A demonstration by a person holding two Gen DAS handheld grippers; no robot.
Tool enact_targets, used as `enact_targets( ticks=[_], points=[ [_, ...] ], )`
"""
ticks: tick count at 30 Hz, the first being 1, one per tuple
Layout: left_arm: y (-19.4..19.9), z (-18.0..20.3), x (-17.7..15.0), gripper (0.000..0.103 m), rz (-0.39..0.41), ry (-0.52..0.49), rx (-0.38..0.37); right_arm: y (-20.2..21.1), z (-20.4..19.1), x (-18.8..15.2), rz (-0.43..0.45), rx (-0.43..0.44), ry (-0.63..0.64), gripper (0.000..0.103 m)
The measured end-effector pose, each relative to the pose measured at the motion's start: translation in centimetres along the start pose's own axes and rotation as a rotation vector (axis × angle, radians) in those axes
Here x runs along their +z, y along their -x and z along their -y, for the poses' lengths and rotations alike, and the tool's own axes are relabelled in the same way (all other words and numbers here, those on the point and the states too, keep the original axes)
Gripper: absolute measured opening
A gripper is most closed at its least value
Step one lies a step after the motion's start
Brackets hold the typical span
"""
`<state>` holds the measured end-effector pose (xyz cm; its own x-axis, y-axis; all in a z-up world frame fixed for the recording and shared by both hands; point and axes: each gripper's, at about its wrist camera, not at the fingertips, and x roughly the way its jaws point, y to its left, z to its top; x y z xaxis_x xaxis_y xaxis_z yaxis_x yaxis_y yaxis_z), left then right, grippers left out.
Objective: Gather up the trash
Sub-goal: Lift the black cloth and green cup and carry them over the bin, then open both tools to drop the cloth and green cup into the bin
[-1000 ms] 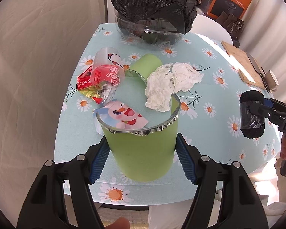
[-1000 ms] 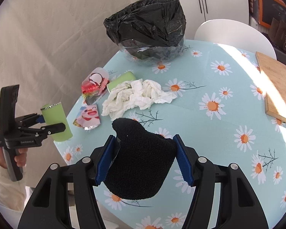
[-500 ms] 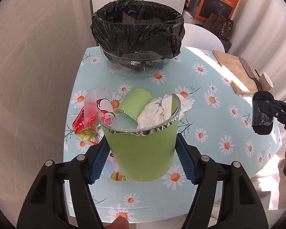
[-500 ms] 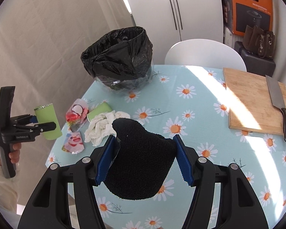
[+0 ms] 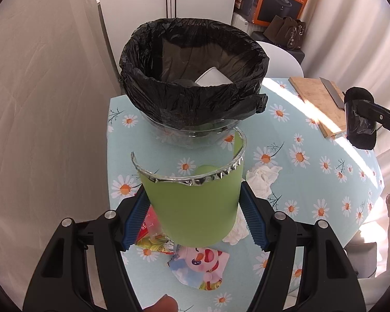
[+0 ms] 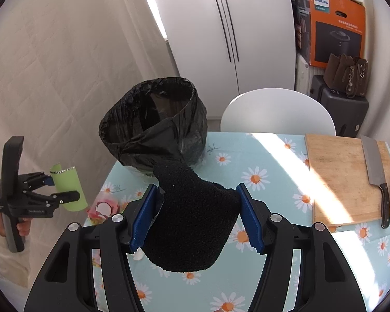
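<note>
My left gripper (image 5: pixel 193 217) is shut on a green foil-rimmed wrapper (image 5: pixel 195 205), held above the table in front of the bin with the black bag (image 5: pixel 195 78). My right gripper (image 6: pixel 195 217) is shut on a black fuzzy object (image 6: pixel 192 221), held above the table to the right of the bin (image 6: pixel 153 135). It also shows in the left wrist view (image 5: pixel 358 119). The left gripper with the green wrapper (image 6: pixel 69 189) shows at the left of the right wrist view. On the table lie crumpled white tissue (image 5: pixel 262 179), a pig-print wrapper (image 5: pixel 200 267) and a red-yellow wrapper (image 5: pixel 150 236).
The round table has a daisy-print cloth (image 5: pixel 312 166). A wooden cutting board (image 6: pixel 343 176) with a cleaver (image 6: pixel 375 171) lies at the right. A white chair (image 6: pixel 278 111) stands behind the table. A curtain hangs at the left.
Both grippers have risen and moved toward the bin with their loads. The bin's opening now shows from above in the left wrist view, and the table trash has slid below the green wrapper.
</note>
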<state>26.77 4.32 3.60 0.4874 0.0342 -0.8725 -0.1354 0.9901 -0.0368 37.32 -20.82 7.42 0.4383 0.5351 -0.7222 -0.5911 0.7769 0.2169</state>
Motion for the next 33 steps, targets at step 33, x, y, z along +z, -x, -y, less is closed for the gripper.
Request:
enact_targets(
  ticks=[33],
  points=[
    [-8.2, -4.1, 16.8, 0.068, 0.037, -0.274, -0.188, -17.1, -7.4, 15.3, -0.019, 0.056, 0.114, 0.058]
  ],
)
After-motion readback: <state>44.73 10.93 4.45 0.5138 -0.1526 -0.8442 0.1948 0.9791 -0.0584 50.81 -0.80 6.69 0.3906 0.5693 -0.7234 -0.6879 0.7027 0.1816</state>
